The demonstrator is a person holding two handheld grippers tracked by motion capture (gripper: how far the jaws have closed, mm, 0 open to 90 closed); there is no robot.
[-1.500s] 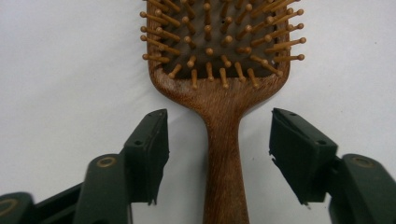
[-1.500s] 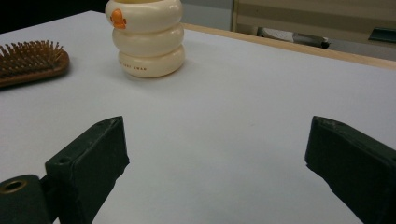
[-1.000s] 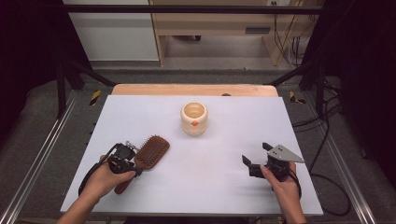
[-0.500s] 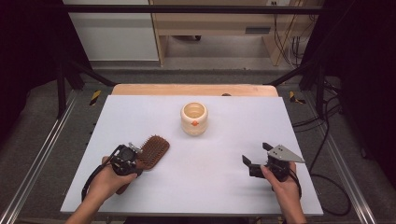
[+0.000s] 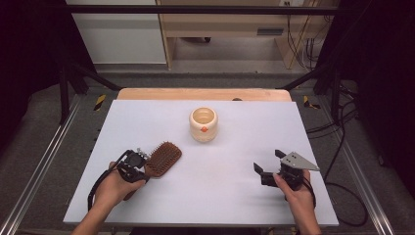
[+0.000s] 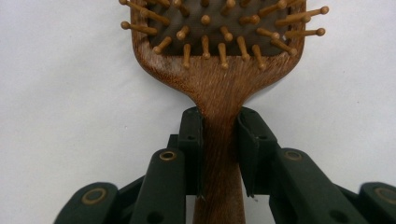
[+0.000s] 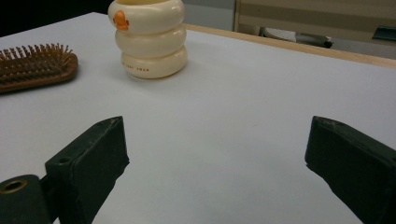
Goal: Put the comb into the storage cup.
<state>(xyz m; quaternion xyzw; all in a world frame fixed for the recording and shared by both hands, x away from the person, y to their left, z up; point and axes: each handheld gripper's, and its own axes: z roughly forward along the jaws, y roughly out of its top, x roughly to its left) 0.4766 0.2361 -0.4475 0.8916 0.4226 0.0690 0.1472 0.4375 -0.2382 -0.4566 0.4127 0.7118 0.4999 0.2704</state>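
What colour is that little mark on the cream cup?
Orange, on the cup near its rim. The right gripper view shows it best.

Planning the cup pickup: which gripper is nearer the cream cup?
Left, narrowly. The left gripper, shut on the hairbrush, sits near-left of the cream cup; the open right gripper sits near-right.

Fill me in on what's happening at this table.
A person works at a white table with a gripper in each hand. The left gripper has its fingers shut on the handle of a brown wooden paddle hairbrush, bristles up. The right gripper hovers open over bare table, holding nothing. A cream ribbed ceramic cup with an orange mark stands untouched at mid-table.
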